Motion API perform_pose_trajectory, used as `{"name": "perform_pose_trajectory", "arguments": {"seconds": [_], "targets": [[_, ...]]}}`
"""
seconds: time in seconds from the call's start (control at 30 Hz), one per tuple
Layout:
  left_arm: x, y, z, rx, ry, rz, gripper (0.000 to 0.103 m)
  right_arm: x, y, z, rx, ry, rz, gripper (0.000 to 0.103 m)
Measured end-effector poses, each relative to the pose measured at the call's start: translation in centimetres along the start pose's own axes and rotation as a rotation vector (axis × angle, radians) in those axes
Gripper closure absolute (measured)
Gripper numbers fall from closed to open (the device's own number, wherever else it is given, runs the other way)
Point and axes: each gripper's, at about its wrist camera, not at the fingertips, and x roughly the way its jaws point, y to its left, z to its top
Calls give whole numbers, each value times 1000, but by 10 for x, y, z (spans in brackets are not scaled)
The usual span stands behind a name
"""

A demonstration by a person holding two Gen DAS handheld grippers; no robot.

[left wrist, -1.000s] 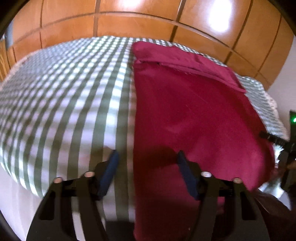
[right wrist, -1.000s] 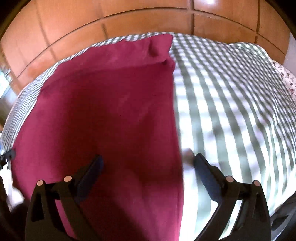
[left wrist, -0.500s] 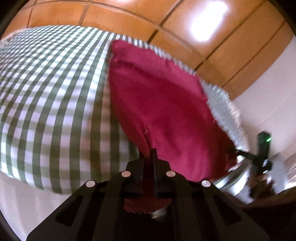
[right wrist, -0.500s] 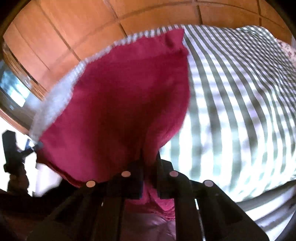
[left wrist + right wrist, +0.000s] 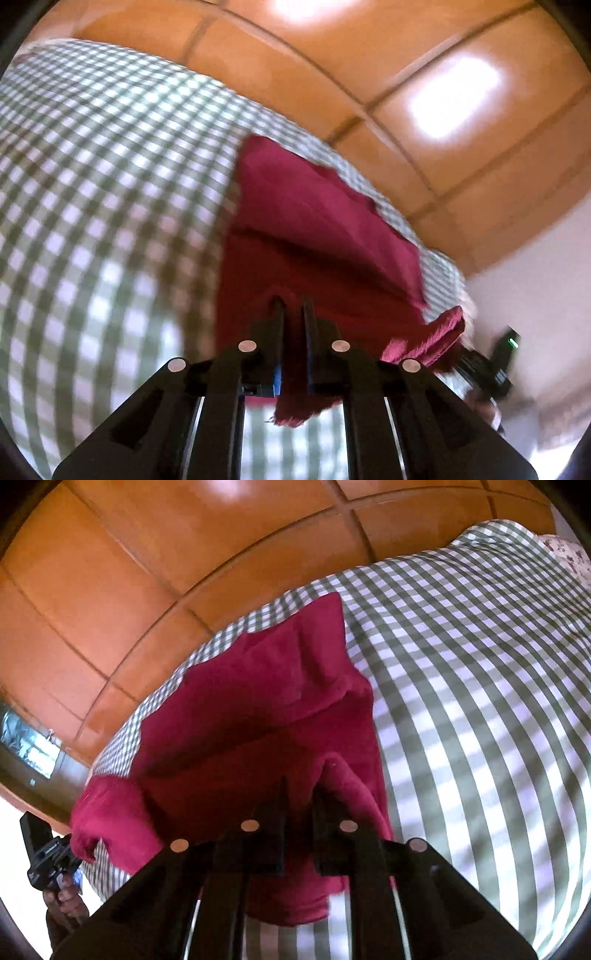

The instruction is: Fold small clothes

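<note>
A dark red garment is seen lying on a bed covered by a green-and-white checked bedspread, with its near edge lifted off the cover. The left gripper is pressed together on the near left corner of the cloth, a frayed tail of fabric hanging below the fingers. The right gripper is likewise pinched on the near right corner, where the fabric is bunched into a raised fold just right of the fingers.

The garment's long axis is run from the near hem toward the far end, where a folded-over band lies close to the orange panelled headboard. The middle of the cloth sags between the two held corners.

In the left wrist view, the other gripper's black body with a small green light is shown at the right edge, beyond a drooping red corner; this part is blurred, so little more can be made out. In the right wrist view, the left gripper's handle and the hand around it are shown at the lower left, and a floral pillow is glimpsed at the far right, which the left view does not show.
</note>
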Motion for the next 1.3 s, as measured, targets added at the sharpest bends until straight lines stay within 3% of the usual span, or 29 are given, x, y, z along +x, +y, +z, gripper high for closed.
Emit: {"name": "perform_pose_trajectory", "arguments": {"seconds": [0.03, 0.07, 0.1, 0.13, 0.2, 0.37, 0.5, 0.6, 0.67, 0.7, 0.73, 0.83, 1.03, 1.3], "targets": [[3, 3, 4, -11, 0, 11, 86, 1, -1, 2, 11, 2, 16, 53], [5, 8, 8, -32, -2, 25, 75, -2, -3, 3, 21, -10, 32, 42], [4, 13, 11, -55, -10, 29, 50, -8, -3, 1, 17, -36, 32, 28], [1, 19, 11, -78, -27, 21, 42, -15, -3, -2, 2, -61, 26, 21], [-6, 31, 9, -93, -34, 2, 42, -26, -6, -8, -13, -77, 3, 10], [-14, 38, -26, -8, 24, -8, 42, -45, -18, -38, -56, -71, -44, 9], [3, 27, -46, 64, 69, 15, 42, -25, -14, -57, -134, -10, -109, 9], [17, 14, -47, 109, 94, 35, 61, -8, -5, -54, -174, -43, -133, 15], [24, 9, -46, 134, 89, 92, 73, 5, 1, -47, -193, -39, -148, 43], [24, 9, -46, 137, 89, 103, 79, 10, 1, -44, -187, -31, -168, 67], [24, 10, -45, 135, 92, 106, 81, 10, 1, -42, -177, -27, -160, 71], [14, 11, -46, 145, 88, 95, 90, 1, 2, -47, -190, -22, -138, 77], [-9, 9, -72, 193, 116, 82, 92, -37, -5, -72, -158, 20, -58, 80], [-59, 14, -128, 186, 196, 54, 92, -72, 1, -123, -253, 116, -120, 79]]}}
